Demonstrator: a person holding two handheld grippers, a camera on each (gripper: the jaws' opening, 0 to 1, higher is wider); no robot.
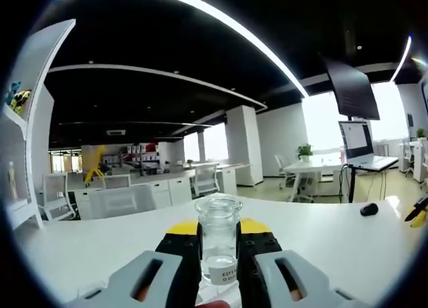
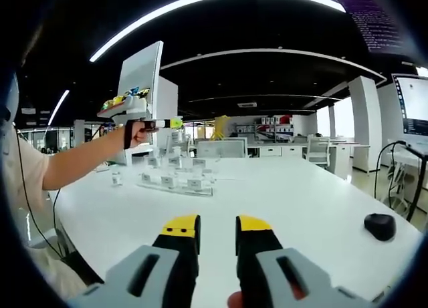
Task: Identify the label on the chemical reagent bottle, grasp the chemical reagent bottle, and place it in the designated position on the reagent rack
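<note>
White desk (image 1: 334,234) carries a black mouse (image 1: 368,209) at its far right. Beyond the desk: a laptop (image 1: 358,144) on a stand, a dark wall screen (image 1: 351,89) above it, a potted plant (image 1: 305,151), white chairs (image 1: 204,181), a yellow object (image 1: 94,162) far left.

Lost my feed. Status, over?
Left tool shut on bottle, held up. Right tool open, empty, over table. Rack ahead, nothing in the way.
</note>
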